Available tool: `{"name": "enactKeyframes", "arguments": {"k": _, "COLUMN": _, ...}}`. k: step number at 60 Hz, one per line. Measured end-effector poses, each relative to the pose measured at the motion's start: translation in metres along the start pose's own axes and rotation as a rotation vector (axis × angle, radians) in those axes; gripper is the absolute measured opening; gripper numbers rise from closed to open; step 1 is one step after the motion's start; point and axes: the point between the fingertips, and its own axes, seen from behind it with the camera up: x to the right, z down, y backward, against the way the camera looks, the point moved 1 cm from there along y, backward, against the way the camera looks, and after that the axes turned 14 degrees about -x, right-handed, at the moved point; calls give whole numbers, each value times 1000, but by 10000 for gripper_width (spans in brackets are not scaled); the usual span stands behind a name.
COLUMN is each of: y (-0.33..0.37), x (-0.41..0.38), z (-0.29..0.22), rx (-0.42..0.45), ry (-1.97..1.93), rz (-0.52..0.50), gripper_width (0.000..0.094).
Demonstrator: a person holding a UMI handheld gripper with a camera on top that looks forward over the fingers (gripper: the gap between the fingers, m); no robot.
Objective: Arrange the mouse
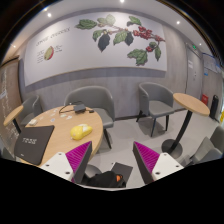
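Hand-held gripper (108, 160): fingers (78, 158) spread wide apart, nothing between them, magenta pads facing inward. It is raised above floor level, well back from the tabletop (58, 130).

Ref. landmark: the round wooden tabletop, ahead and to the left of the fingers.
- Mouse (81, 131): yellow, lies on the tabletop near its right edge, just beyond the left finger. Not touched by either finger.
- Laptop (24, 147): dark, lid closed w/ white lettering, on the near-left part of the tabletop, left of the mouse, apart from it.
- Cable (72, 108): dark, at the far edge of the tabletop.
- Grey chair (90, 101): directly behind the tabletop.
- 2nd grey chair (156, 103): well to the right of the tabletop, next to a second round table (194, 105).
- Wall mural (125, 34): coffee branch w/ leaves and red berries, on the wall behind the tabletop.
- Dark object w/ orange part (107, 178): low between the fingers; type cannot be told.
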Motion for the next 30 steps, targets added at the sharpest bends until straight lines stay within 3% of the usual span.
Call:
{"name": "enactKeyframes", "arguments": {"k": 7, "y": -29, "x": -15, "z": -10, "rx": -20, "ry": 32, "rz": -18, "gripper_width": 850}}
{"name": "enactKeyframes", "arguments": {"k": 20, "y": -87, "x": -96, "z": -4, "rx": -64, "ry": 136, "rz": -198, "gripper_width": 849}}
{"name": "enactKeyframes", "arguments": {"k": 30, "y": -113, "x": -137, "z": -6, "rx": -106, "ry": 203, "rz": -253, "gripper_width": 849}}
